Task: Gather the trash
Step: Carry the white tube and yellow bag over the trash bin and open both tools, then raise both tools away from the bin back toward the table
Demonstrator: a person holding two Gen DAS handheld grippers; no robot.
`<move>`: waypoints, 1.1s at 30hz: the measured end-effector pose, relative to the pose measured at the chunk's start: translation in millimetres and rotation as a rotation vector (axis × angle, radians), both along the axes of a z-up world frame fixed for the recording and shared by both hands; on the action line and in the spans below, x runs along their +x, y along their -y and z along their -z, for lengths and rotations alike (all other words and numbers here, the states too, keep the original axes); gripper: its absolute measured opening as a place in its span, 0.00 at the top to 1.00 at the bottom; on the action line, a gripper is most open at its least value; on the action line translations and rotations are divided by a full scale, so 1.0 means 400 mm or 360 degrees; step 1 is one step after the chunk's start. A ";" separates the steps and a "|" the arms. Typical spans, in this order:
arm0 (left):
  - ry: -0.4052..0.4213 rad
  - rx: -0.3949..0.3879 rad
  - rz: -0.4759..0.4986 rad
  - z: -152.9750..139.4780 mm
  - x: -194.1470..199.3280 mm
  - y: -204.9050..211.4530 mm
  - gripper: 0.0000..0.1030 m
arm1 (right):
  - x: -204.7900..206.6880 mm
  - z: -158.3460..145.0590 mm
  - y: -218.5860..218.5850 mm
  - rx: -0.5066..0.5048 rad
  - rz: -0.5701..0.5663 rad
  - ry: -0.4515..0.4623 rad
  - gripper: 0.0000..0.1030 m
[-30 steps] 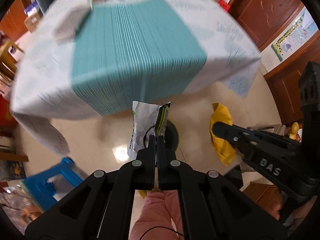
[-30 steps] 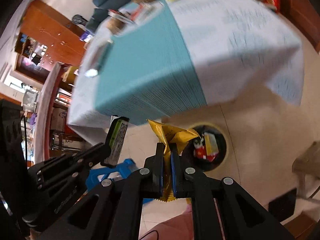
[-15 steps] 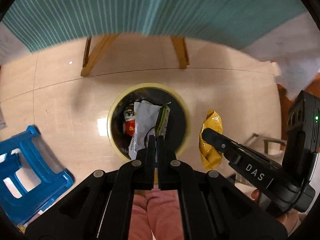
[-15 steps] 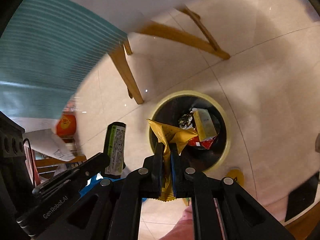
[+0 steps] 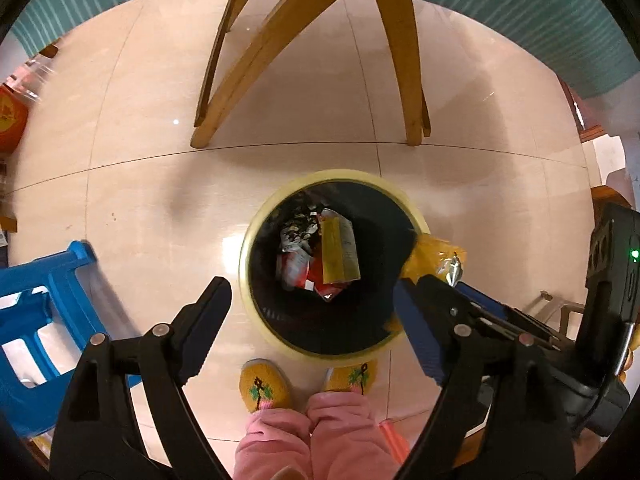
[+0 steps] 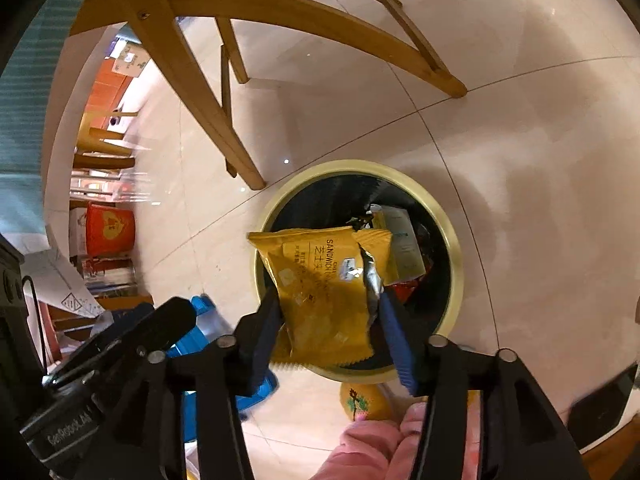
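Left wrist view: the left claw (image 5: 310, 304) is opening wide and empty above the bin (image 5: 334, 264). The surface's teal cloth (image 5: 500, 12) hangs over wooden legs (image 5: 256, 60) on the tiled floor (image 5: 120, 180).

Right wrist view: the right claw (image 6: 328, 320) is opening, and the yellow wrapper (image 6: 320, 288) sits loose between its fingers, over the near rim. It may catch the rim and fall beside the blue stool (image 6: 208, 320).

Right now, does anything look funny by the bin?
Yes. The yellow wrapper hangs between the right claw's opening jaws, torn open and partly over the bin's rim, so it might miss.
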State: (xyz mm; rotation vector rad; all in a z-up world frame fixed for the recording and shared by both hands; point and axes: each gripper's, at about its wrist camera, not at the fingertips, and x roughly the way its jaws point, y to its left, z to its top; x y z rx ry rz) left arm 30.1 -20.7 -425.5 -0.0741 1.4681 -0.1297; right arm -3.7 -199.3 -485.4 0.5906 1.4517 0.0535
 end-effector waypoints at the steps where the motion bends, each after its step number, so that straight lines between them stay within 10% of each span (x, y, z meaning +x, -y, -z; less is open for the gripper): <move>1: 0.0003 0.0004 -0.0006 -0.008 0.003 -0.007 0.21 | 0.002 0.004 0.000 -0.0004 -0.0008 0.0002 0.47; 16: 0.0069 0.0048 -0.0019 -0.157 -0.002 -0.047 0.21 | -0.013 -0.103 -0.014 -0.0041 -0.0039 0.0037 0.41; 33: 0.0156 0.0052 0.0077 -0.637 -0.097 -0.077 0.21 | -0.099 -0.603 -0.037 -0.0078 -0.0145 0.0140 0.41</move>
